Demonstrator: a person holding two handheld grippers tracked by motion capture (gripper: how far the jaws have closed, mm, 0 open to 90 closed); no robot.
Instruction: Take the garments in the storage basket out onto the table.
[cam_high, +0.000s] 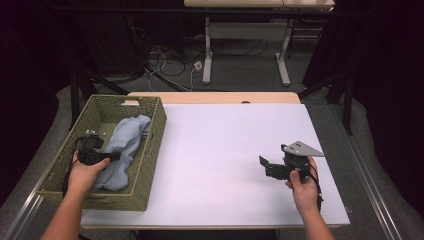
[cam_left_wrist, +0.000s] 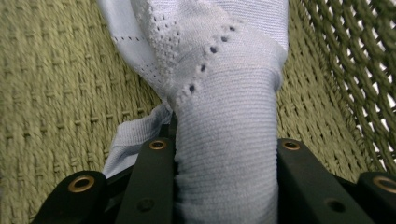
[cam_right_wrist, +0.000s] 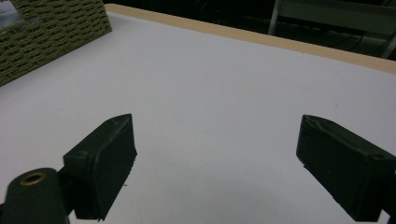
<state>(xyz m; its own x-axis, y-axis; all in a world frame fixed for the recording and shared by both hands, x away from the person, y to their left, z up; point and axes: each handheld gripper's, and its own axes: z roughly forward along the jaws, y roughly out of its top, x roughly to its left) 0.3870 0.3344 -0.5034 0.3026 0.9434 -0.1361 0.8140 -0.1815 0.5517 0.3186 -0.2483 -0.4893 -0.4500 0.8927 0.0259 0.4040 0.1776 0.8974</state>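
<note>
We've got the left gripper (cam_left_wrist: 226, 186) clamped on the blue cloth (cam_left_wrist: 219, 93) inside the basket (cam_high: 155, 145). Right gripper (cam_right_wrist: 217, 163) sits wide open over the table (cam_right_wrist: 210, 79).

Cloth (cam_high: 123, 150) in the basket (cam_high: 152, 150) at the table's (cam_high: 220, 150) left, right tongs (cam_high: 265, 166) well apart at its right

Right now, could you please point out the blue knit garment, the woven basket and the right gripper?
blue knit garment (cam_left_wrist: 229, 154), left gripper view, bunched fold between fingers.
woven basket (cam_high: 156, 135), high view, right wall.
right gripper (cam_right_wrist: 217, 163), right gripper view, midway between fingers.

Dim dark surroundings, evenly lit tabletop, soft close-up blur.
</note>
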